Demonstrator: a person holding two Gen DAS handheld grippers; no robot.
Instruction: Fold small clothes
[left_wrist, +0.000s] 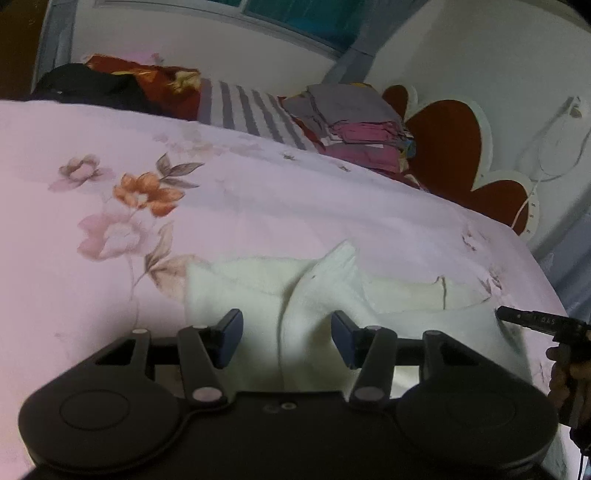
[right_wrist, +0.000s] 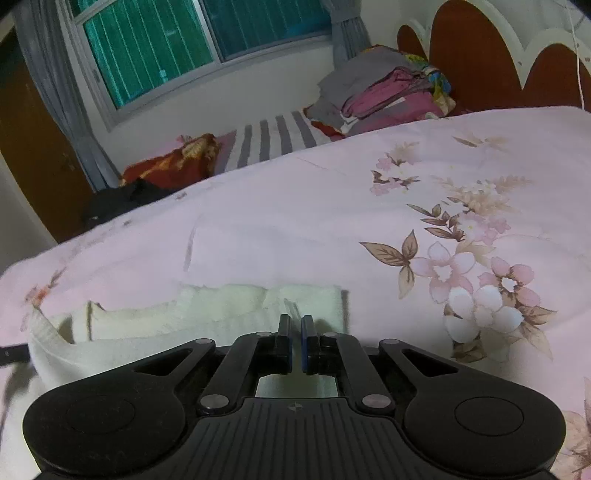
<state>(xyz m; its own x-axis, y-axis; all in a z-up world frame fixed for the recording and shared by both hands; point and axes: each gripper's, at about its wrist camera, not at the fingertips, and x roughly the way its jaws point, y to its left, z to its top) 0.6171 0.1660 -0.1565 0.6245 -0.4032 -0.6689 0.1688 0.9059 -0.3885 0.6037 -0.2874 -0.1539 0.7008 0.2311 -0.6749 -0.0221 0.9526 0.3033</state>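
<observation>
A small white garment (left_wrist: 258, 291) lies folded on the pink floral bedcover (left_wrist: 258, 206), near its front edge. My left gripper (left_wrist: 287, 330) stands open over it, and a raised ridge of the cloth runs up between the blue pads (left_wrist: 341, 338) without being pressed. In the right wrist view the same white garment (right_wrist: 207, 306) stretches out to the left. My right gripper (right_wrist: 295, 325) is shut at its right-hand folded corner, with a thin sliver of white between the pads. That right gripper's tip (left_wrist: 517, 317) also shows at the garment's right edge in the left wrist view.
A stack of folded grey and pink clothes (right_wrist: 384, 88) sits by the red and white headboard (right_wrist: 476, 55). A striped pillow (right_wrist: 273, 140), a red floral bundle (right_wrist: 173, 162) and dark cloth (right_wrist: 125, 199) lie along the far side under the window (right_wrist: 173, 40). White cables (left_wrist: 546, 162) hang by the wall.
</observation>
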